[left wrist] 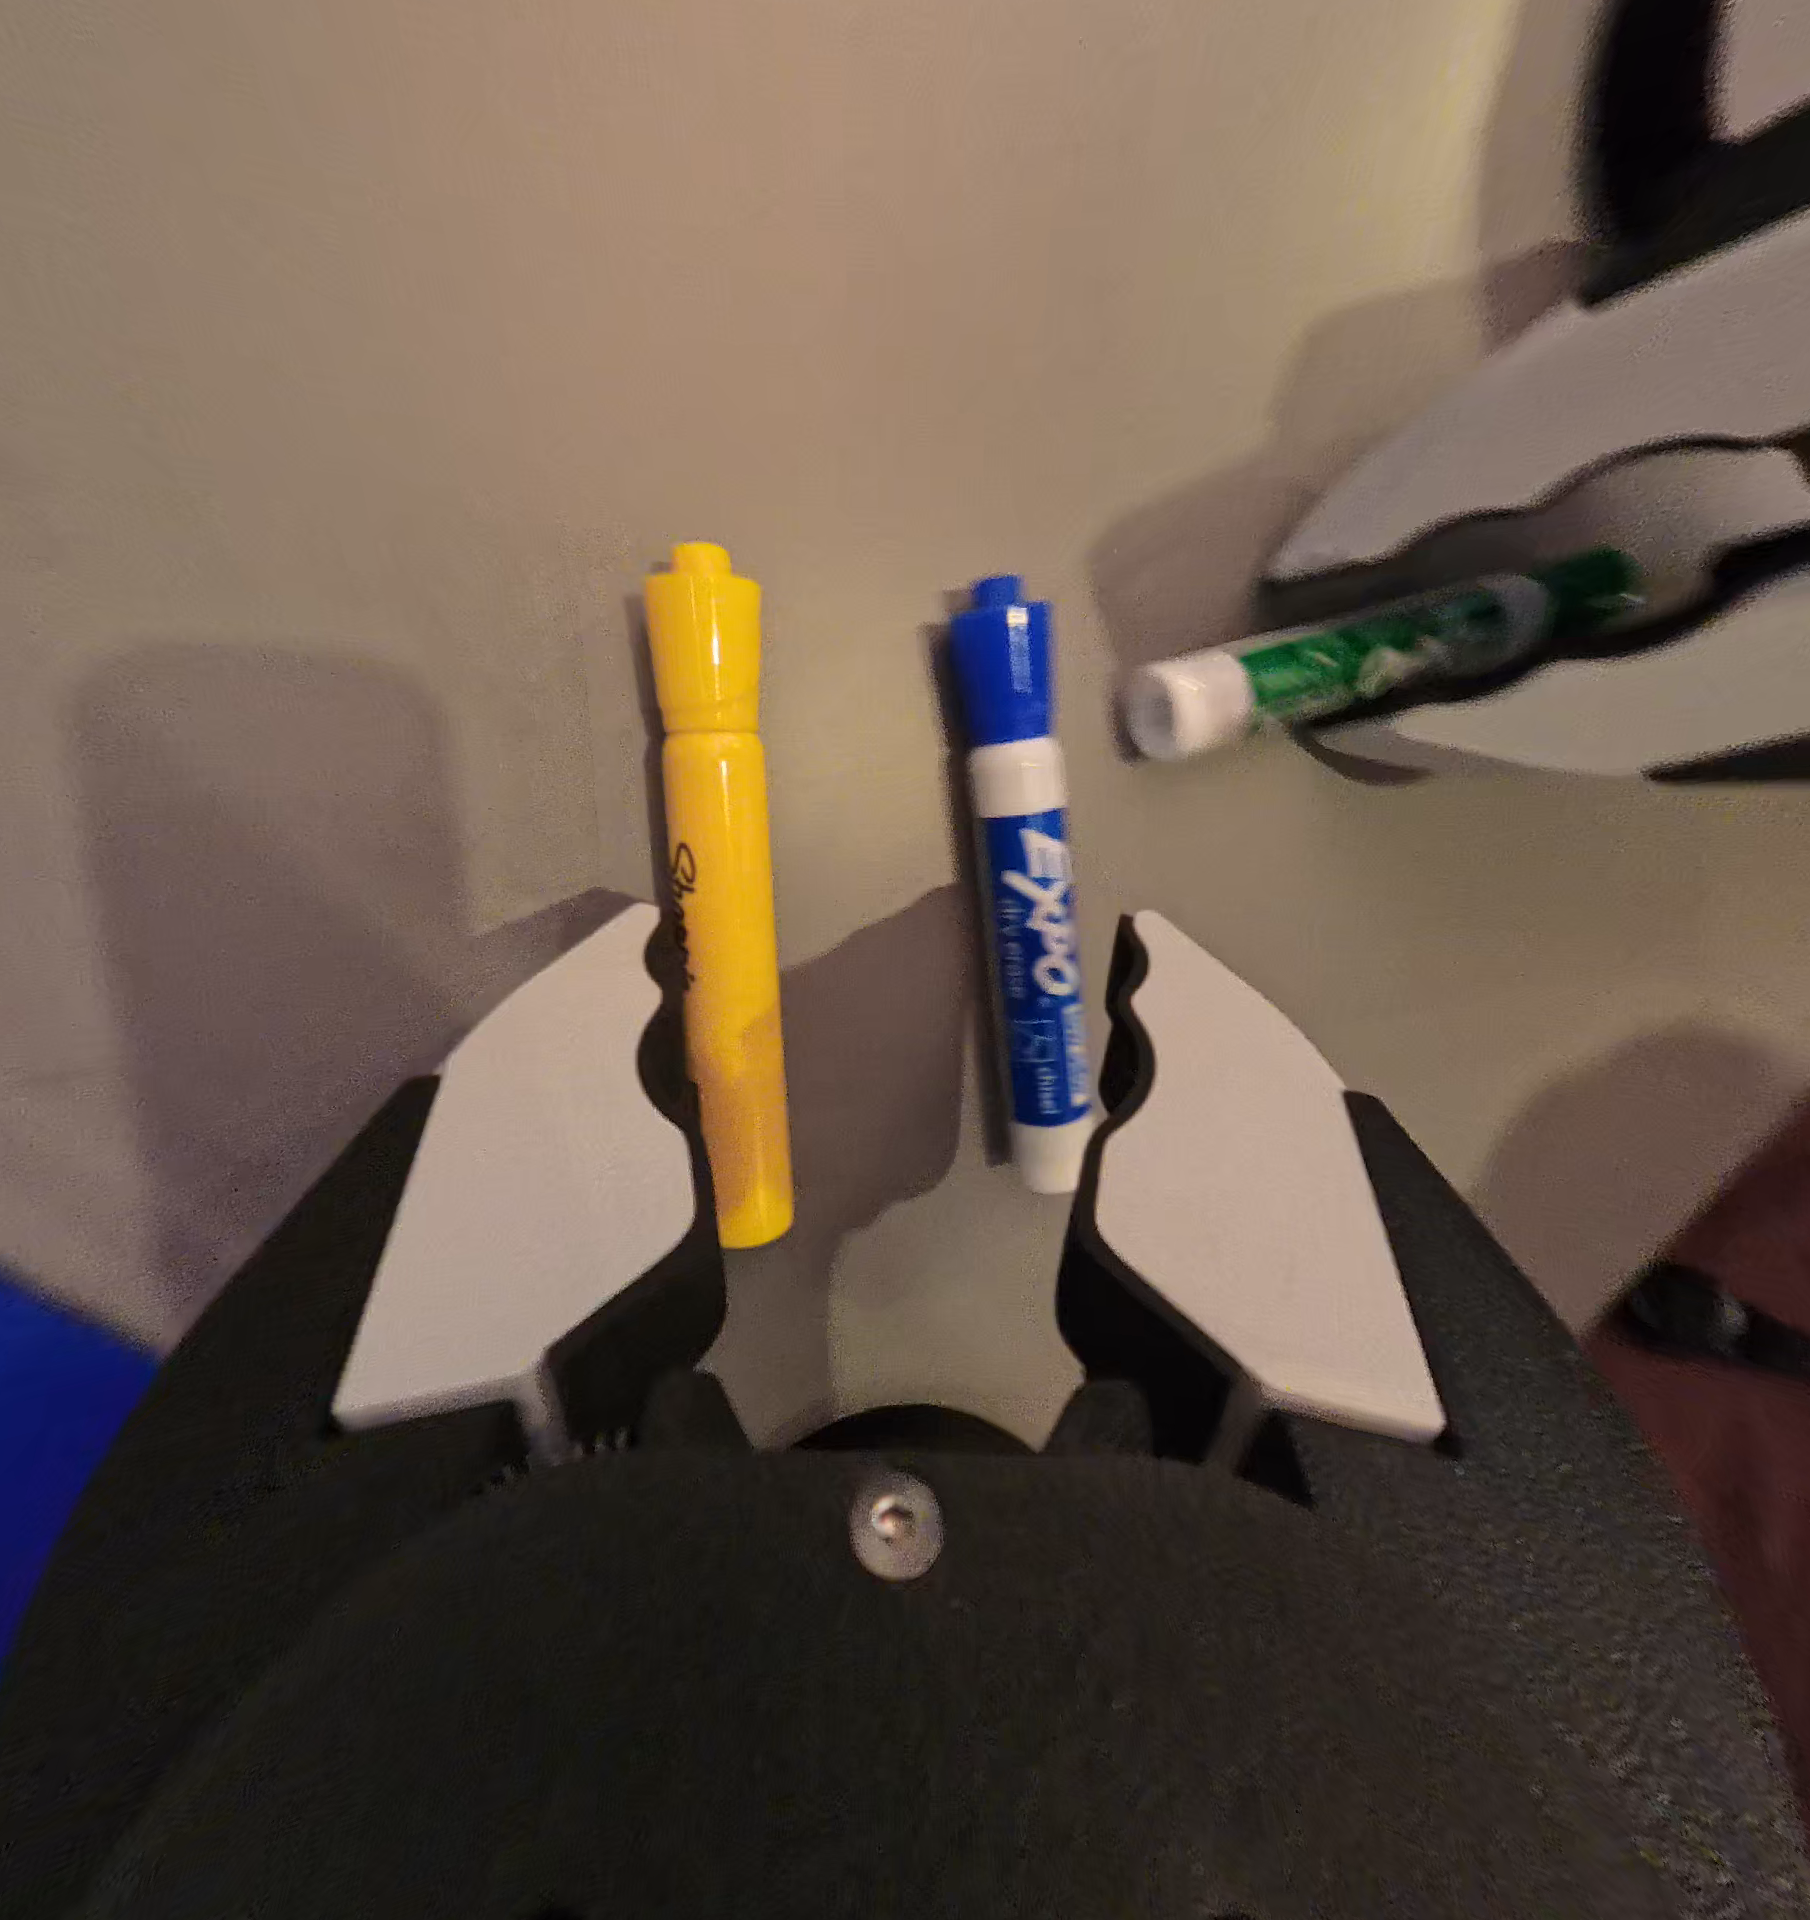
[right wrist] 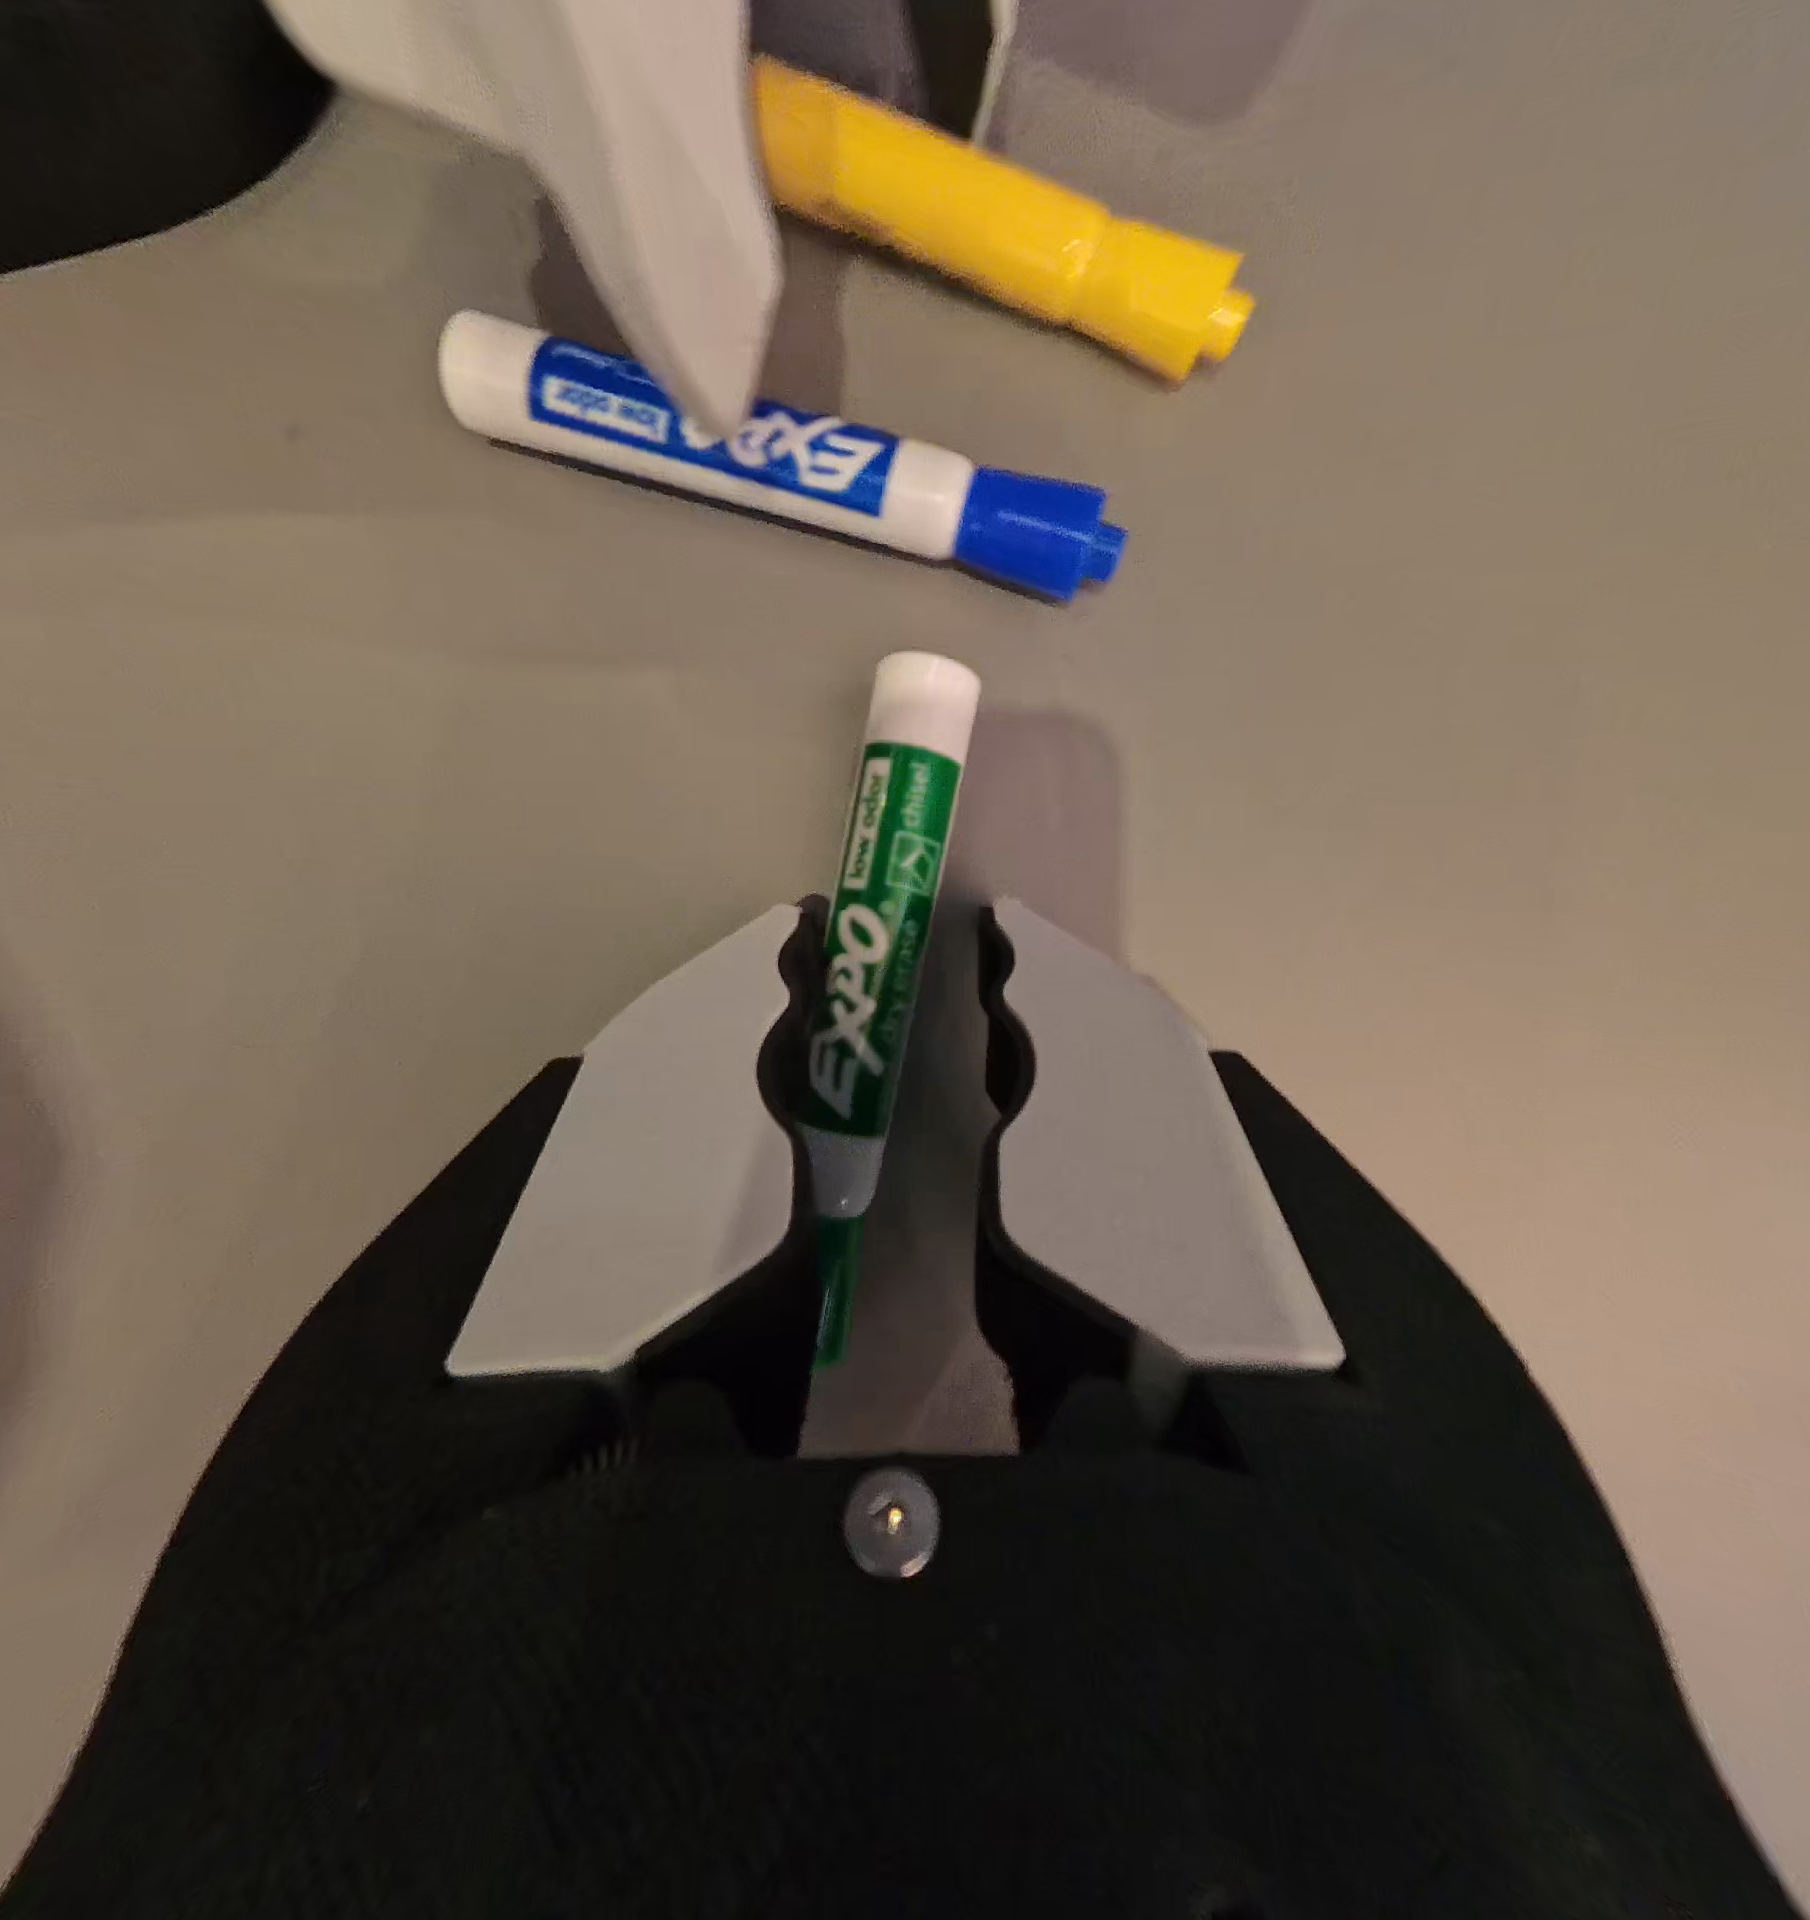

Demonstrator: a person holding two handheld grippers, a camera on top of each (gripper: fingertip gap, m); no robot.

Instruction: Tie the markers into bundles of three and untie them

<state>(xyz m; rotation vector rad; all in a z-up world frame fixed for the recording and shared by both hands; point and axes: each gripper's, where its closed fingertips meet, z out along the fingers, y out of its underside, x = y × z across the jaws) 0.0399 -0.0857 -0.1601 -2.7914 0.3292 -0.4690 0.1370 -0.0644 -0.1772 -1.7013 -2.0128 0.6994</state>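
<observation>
Grey-beige counter (left wrist: 361, 364) fills both views and carries the loose markers.

Left claw (left wrist: 885, 935) is released, jaws spread wide, low over the counter. Its two white fingers straddle two markers: the yellow one lies just inside the left finger (left wrist: 527, 1143), the blue one just inside the right finger (left wrist: 1244, 1143). Neither looks gripped, and there is a bare gap between the two markers. In the right wrist view one white finger of this claw comes down from the top and overlaps the blue marker's barrel.

Right claw (right wrist: 890, 914) is grasping the green marker, jaws narrowed around its barrel. The barrel touches the left finger (right wrist: 672, 1143); contact on the right side, cannot tell. The left wrist view shows this claw at far right, blurred, with the marker between its fingers.

Yellow marker (left wrist: 719, 883) lies flat on the counter, cap pointing away from the left claw.

Blue marker (left wrist: 1026, 883) is white-barrelled with a blue cap, flat, roughly parallel to the yellow one, caps at the same end.

Green marker (right wrist: 880, 935) has its white end sticking out ahead of the fingers, near the blue marker's cap but apart from it.
</observation>
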